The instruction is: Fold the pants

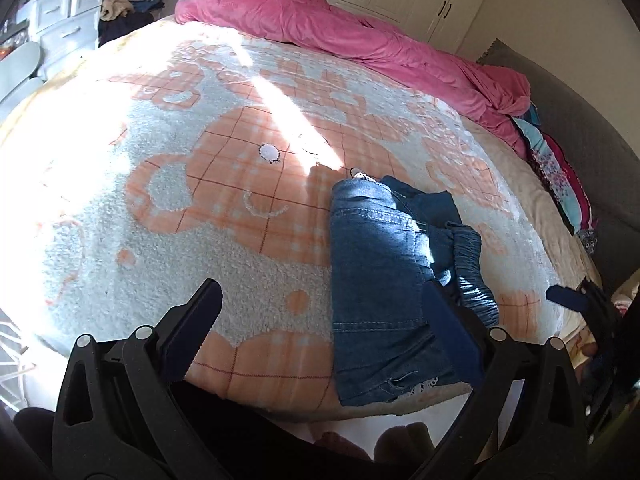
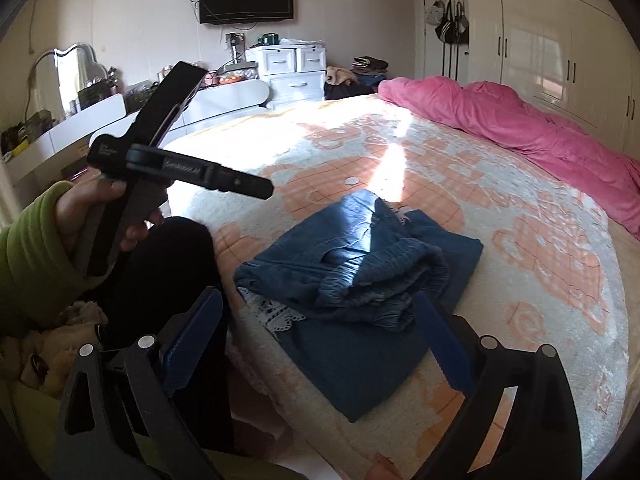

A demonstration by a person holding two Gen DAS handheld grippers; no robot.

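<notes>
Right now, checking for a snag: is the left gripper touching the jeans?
Apart. The right wrist view shows the left gripper held up open beside the bed, clear of the jeans.

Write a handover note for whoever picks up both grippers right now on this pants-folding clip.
Left gripper: open, holding nothing, hovering above the bed beside the pants.
Right gripper: open, empty, hovering just in front of the pants.
Blue denim pants: lying on the fluffy orange-and-white blanket near the bed's front edge, doubled over into a compact stack; the gathered elastic waistband sits bunched on top and white lace trim pokes out on one side.
Done: legs folded over.
Left: probably flatten the bunched waistband, tuck in the trim, and make a final fold if a tidier stack is wanted.
</notes>
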